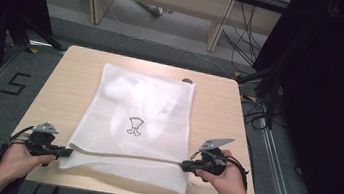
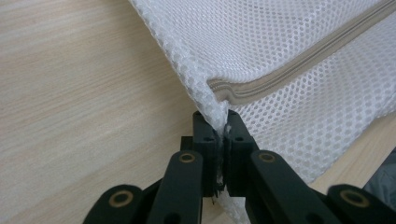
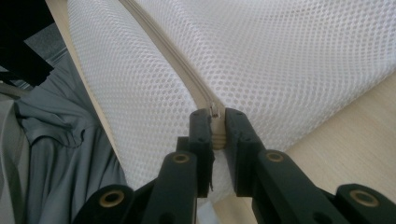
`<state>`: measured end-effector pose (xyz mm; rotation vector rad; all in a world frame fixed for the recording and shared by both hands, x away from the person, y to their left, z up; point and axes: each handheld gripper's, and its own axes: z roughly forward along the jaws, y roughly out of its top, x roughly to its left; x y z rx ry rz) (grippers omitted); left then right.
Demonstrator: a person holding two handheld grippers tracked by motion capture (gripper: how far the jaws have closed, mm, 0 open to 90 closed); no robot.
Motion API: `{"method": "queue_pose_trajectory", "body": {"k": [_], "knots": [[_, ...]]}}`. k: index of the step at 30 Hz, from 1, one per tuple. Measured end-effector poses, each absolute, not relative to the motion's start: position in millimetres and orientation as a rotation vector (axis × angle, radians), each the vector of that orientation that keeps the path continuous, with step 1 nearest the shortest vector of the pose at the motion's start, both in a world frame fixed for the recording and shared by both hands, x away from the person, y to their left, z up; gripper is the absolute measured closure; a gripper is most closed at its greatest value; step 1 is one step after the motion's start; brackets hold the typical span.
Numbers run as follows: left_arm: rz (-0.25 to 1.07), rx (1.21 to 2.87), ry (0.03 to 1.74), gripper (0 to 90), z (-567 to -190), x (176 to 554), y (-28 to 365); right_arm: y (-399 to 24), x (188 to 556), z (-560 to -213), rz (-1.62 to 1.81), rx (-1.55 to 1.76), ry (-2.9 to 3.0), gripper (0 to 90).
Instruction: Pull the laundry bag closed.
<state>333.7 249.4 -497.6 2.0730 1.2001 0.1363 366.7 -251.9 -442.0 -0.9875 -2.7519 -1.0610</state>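
Note:
A white mesh laundry bag (image 1: 142,118) lies flat on the wooden table (image 1: 71,79), with pale clothing and a small black drawing inside. A beige zip (image 1: 126,157) runs across its near end. My left gripper (image 1: 68,152) is shut on the bag's near left edge, where the mesh (image 2: 261,51) and the zip's end (image 2: 243,91) meet its jaws. My right gripper (image 1: 185,167) is shut on the zip's right end; in the right gripper view the zip (image 3: 187,79) leads straight into the closed jaws (image 3: 217,128).
The bag's near edge reaches almost to the table's front edge (image 1: 112,190). Bare wood lies to the left and right of the bag. A small dark disc (image 1: 188,81) sits at the far edge. Cables (image 1: 258,113) and dark drapes flank the table.

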Motion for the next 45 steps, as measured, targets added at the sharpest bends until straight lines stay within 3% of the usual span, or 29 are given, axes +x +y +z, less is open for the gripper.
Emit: {"method": "queue_pose_trajectory", "body": {"k": [28,37,45], "knots": [[0.117,2.101,1.194,83.4,-497,333,251,-263,369,-454,-0.989,-1.064,-2.738,80.9],[0.204,2.064,1.194,64.0,-494,333,254,-274,372,-454,-1.121,-1.227,-2.667,74.0],[0.305,1.905,1.26,45.3,-489,335,261,-290,381,-457,-1.19,-1.508,-2.628,61.6]]}}
